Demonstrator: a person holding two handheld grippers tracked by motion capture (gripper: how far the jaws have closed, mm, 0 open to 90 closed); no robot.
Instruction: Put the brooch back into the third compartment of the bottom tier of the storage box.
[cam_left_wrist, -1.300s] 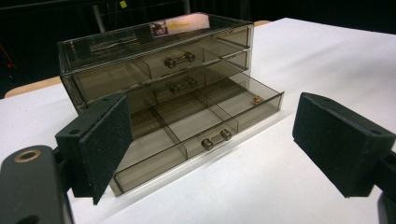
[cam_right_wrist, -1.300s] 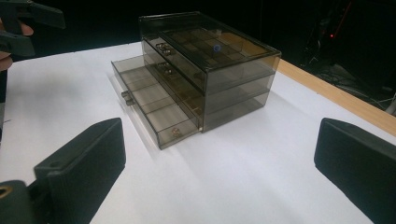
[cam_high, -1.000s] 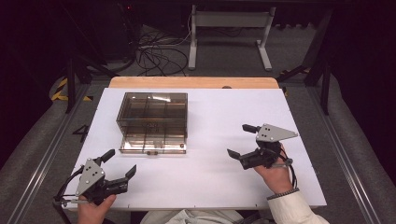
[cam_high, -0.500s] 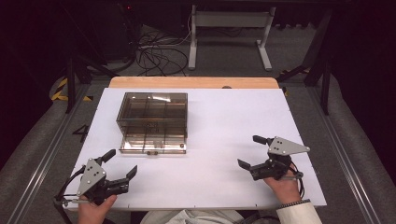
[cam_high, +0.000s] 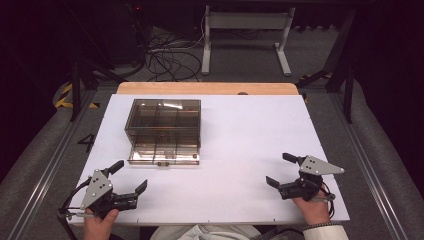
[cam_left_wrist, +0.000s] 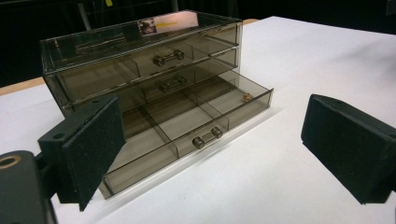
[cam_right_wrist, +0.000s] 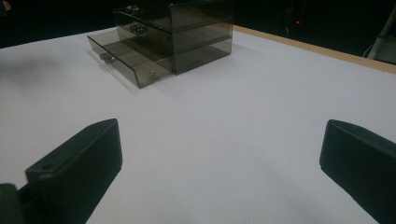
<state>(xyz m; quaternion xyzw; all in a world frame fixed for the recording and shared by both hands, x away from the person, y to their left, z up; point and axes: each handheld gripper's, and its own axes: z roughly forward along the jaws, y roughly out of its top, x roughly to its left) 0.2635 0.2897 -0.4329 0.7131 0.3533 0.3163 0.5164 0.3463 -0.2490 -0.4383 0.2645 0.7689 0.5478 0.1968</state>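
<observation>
- Here, your left gripper (cam_high: 131, 176) sits at the near left corner of the white table (cam_high: 250, 150), held in your left hand (cam_high: 100, 222), with its jaws spread wide and nothing between them
- Your right gripper (cam_high: 280, 170) sits near the near right corner, held in your right hand (cam_high: 312, 207); its jaws are also spread wide and they hold nothing
- Each gripper carries a grey three-cornered plate on top; the left one's plate (cam_high: 96, 186) tilts toward the drawer box and the right one's (cam_high: 320, 165) points to the right
- The smoked clear plastic drawer box (cam_high: 164, 122) stands on the left half of the table, well apart from both grippers and closer to your left one
- In the left gripper view, the box (cam_left_wrist: 140, 60) shows 3 drawers stacked; the upper 2 are pushed in and the bottom drawer (cam_left_wrist: 187, 130) is pulled out toward you
- Each drawer front has a small metal bar handle; the bottom one (cam_left_wrist: 207, 137) sits at the middle of its front wall
- The open drawer is split by dividers into compartments, and a small gold-coloured item (cam_left_wrist: 245, 97) lies in the right end compartment; what it is cannot be told
- In the right gripper view, the same box (cam_right_wrist: 182, 32) stands far ahead between the 2 black jaws, with the small gold item (cam_right_wrist: 151, 73) visible through the open drawer's wall
- A bare wooden strip (cam_high: 207, 88) runs along the far edge of the table
</observation>
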